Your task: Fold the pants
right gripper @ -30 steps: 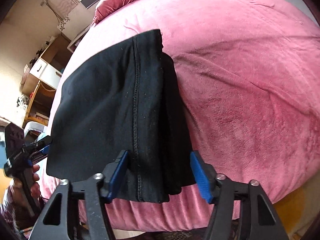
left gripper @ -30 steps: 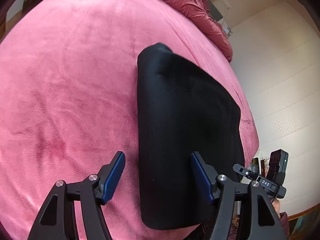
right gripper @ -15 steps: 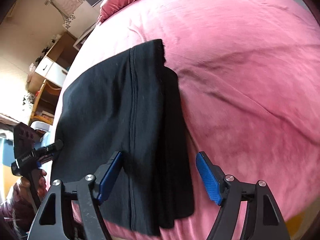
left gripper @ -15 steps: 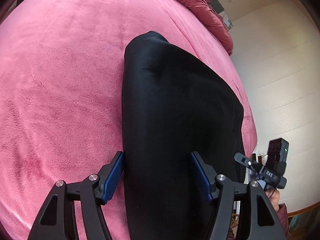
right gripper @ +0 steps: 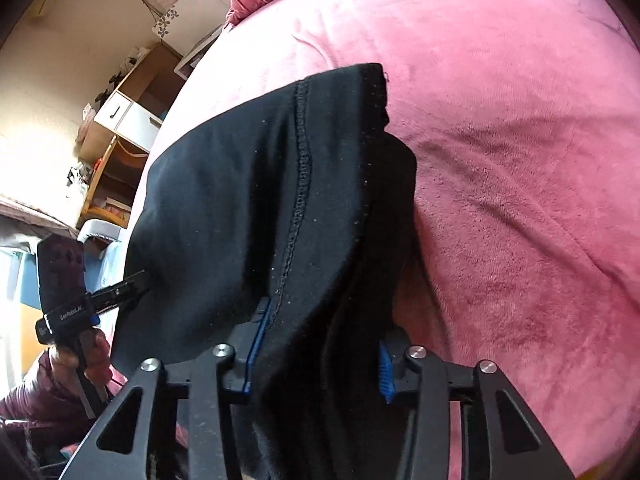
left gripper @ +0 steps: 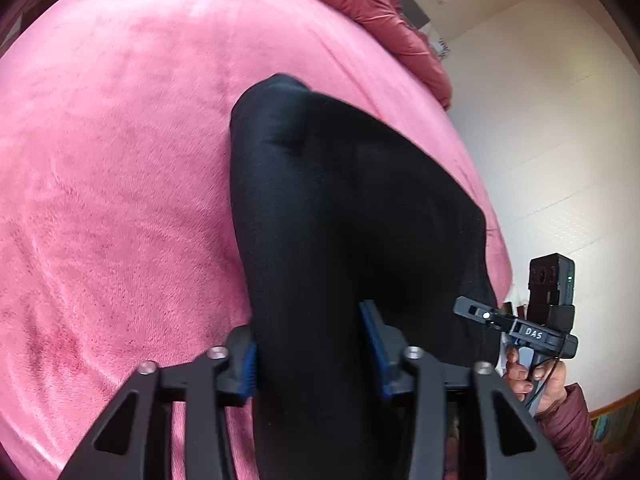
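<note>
The folded black pants (left gripper: 344, 216) lie on the pink bed (left gripper: 120, 168), reaching from 6 toward 12 o'clock. The left gripper (left gripper: 310, 350) and right gripper (right gripper: 318, 350) are each closing, blue pads pressing bunched near-edge fabric between them.

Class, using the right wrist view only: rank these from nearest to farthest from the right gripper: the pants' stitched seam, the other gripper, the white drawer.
1. Stitched seam: on the black pants, running up from the right gripper, whose fingers are closing around the cloth.
2. Left gripper: lower left, at the pants' other edge.
3. White drawer: upper left, beyond the bed.
</note>
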The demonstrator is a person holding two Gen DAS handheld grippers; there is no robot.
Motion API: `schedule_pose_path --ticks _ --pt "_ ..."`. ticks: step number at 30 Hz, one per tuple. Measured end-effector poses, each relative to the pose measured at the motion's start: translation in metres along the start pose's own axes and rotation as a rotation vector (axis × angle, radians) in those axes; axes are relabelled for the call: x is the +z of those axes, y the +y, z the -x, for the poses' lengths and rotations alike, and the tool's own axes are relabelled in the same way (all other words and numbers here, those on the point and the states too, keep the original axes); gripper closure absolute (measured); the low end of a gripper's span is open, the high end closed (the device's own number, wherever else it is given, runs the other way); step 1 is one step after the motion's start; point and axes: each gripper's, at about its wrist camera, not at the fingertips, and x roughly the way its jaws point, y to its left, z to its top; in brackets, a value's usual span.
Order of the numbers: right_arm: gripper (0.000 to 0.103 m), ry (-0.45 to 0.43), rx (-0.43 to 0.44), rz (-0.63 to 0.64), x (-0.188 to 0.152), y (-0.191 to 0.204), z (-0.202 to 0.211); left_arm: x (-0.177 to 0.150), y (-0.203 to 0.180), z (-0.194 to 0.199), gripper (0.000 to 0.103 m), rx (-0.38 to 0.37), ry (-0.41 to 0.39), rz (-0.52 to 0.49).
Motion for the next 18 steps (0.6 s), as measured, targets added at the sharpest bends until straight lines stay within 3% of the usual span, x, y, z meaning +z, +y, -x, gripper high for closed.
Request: schedule_pose_path --ticks 9,18 --pt "0.063 -0.062 0.039 0.096 0.005 0.052 0.030 0.018 -0.011 0.060 0.068 -0.030 -0.109 -0.086" --pt "0.063 -0.116 0.107 0.117 0.083 0.102 -0.002 0.106 0.003 0.090 0.068 0.096 -0.180 -0.144"
